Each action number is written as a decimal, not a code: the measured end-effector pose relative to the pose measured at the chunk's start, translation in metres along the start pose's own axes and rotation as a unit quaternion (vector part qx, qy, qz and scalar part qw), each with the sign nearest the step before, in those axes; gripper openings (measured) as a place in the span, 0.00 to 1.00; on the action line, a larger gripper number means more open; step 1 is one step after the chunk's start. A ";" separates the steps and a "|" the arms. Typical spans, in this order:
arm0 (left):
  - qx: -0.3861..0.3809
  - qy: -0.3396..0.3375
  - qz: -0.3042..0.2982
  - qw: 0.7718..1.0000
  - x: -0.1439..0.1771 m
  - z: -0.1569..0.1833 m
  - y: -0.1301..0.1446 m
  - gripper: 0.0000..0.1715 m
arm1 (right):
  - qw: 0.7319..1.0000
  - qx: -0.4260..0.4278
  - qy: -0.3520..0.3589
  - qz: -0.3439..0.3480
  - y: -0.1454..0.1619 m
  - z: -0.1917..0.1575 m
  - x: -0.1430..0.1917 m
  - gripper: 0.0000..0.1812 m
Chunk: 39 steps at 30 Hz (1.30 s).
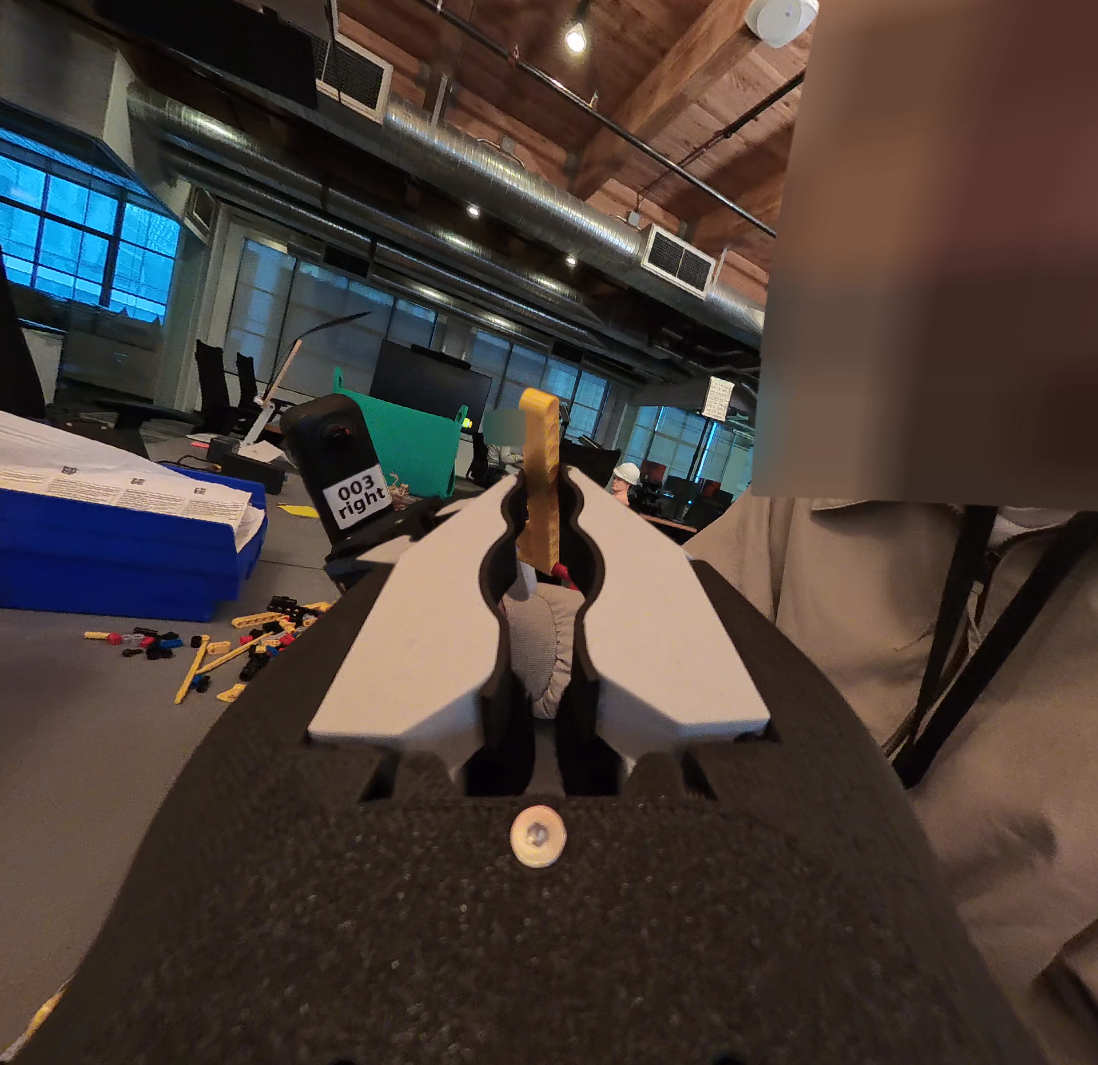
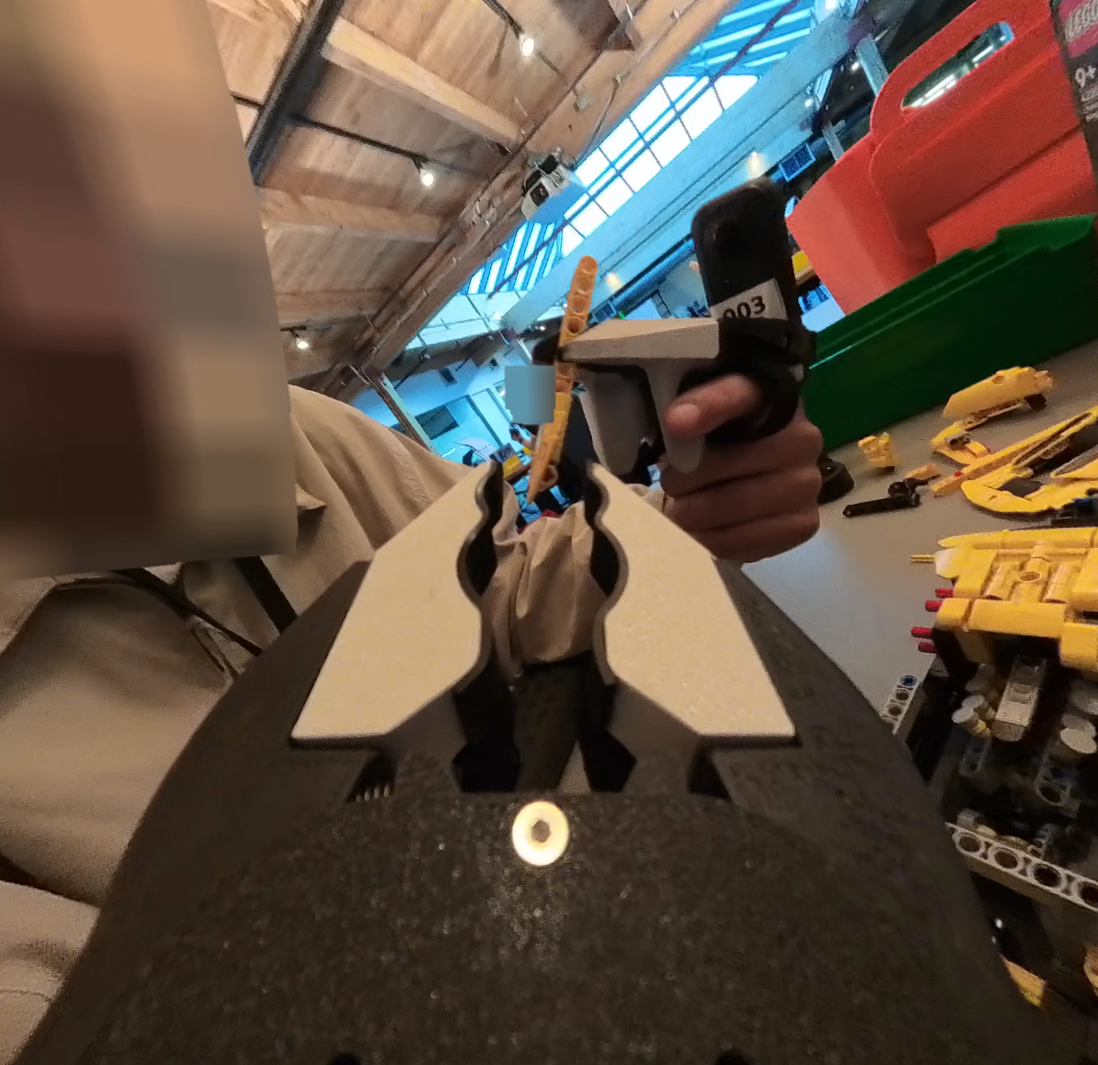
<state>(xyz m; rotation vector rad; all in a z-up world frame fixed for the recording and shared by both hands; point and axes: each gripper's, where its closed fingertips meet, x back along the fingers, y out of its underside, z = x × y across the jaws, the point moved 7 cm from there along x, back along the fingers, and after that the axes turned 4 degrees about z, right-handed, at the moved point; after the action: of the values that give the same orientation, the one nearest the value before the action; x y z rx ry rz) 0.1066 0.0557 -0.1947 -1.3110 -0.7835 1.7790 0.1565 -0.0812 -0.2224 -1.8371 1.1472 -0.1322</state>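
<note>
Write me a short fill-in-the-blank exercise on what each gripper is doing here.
1. The left gripper has its jaws shut on a long ____ beam with holes.
2. The right gripper has open jaws holding ____.
3. Small loose pieces lie before a ____ bin.

Missing words: yellow; nothing; blue

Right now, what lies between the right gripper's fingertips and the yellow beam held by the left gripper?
Right wrist view: nothing solid; the right gripper stands open just below the yellow beam, with only the person's beige sleeve behind.

Right tongs (image 2: 542, 490) gap free (yellow beam (image 2: 561, 377) just ahead), model (image 2: 1022, 608) crowds right.
</note>
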 end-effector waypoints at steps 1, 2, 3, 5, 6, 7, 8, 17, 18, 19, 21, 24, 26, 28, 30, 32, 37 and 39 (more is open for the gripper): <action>-0.001 0.000 -0.005 1.000 0.000 0.000 0.001 0.05 | 1.000 0.002 0.000 -0.003 0.002 0.001 -0.001 0.10; -0.003 -0.003 -0.010 1.000 -0.001 -0.001 0.002 0.05 | 1.000 0.001 -0.005 -0.013 0.004 0.000 -0.002 0.06; -0.005 -0.005 -0.012 1.000 -0.001 -0.001 0.003 0.05 | 1.000 0.008 0.009 -0.022 0.004 0.002 -0.003 0.04; -0.010 -0.019 -0.005 1.000 0.001 -0.003 0.001 0.05 | 0.998 0.048 0.035 -0.013 -0.001 0.002 -0.002 0.04; -0.012 -0.035 -0.003 0.999 0.003 -0.007 0.000 0.05 | 0.994 0.086 0.062 -0.016 -0.002 0.004 -0.001 0.04; -0.012 -0.066 0.001 0.998 0.005 -0.013 -0.001 0.05 | 0.984 0.139 0.113 -0.014 -0.005 0.008 0.001 0.03; -0.015 -0.101 0.003 0.995 0.008 -0.020 -0.002 0.05 | 0.964 0.201 0.171 -0.015 -0.008 0.012 0.005 0.03; 0.008 -0.208 0.012 0.978 0.026 -0.045 -0.006 0.21 | 0.275 0.810 0.458 -0.241 -0.001 0.016 0.007 0.03; -0.003 -0.224 0.001 0.975 0.026 -0.046 -0.006 0.21 | 0.260 0.819 0.451 -0.240 0.002 0.017 0.005 0.03; -0.013 -0.232 -0.008 0.972 0.026 -0.046 -0.006 0.21 | 0.266 0.822 0.444 -0.238 0.003 0.018 0.003 0.03; -0.031 -0.242 -0.022 0.969 0.025 -0.044 -0.007 0.14 | 0.273 0.821 0.441 -0.239 0.003 0.020 0.001 0.03; -0.050 -0.238 -0.054 0.968 0.024 -0.040 -0.005 0.05 | 0.286 0.816 0.445 -0.233 0.002 0.018 0.003 0.03; -0.065 -0.250 -0.067 0.964 0.025 -0.041 -0.004 0.06 | 0.292 0.816 0.436 -0.241 0.004 0.018 0.004 0.03; -0.074 -0.242 -0.071 0.965 0.024 -0.039 -0.003 0.05 | 0.297 0.814 0.438 -0.240 0.004 0.019 0.005 0.03; -0.092 -0.241 -0.098 0.961 0.022 -0.038 0.002 0.05 | 0.302 0.809 0.453 -0.224 0.002 0.019 0.008 0.03; -0.139 -0.250 -0.134 0.949 0.021 -0.037 0.007 0.04 | 0.351 0.785 0.470 -0.199 -0.001 0.018 0.011 0.04; -0.273 -0.269 -0.116 0.916 0.018 -0.030 0.000 0.04 | 0.617 0.621 0.474 -0.093 -0.015 0.010 0.018 0.30; -0.318 -0.292 -0.120 0.894 0.018 -0.031 -0.002 0.04 | 0.772 0.466 0.432 -0.016 -0.024 0.009 0.023 0.31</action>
<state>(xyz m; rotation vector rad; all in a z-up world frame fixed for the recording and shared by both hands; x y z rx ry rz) 0.1336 0.0724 -0.2105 -0.9719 -1.9050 1.7869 0.1899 -0.0897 -0.2177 -0.8316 1.2661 -1.4234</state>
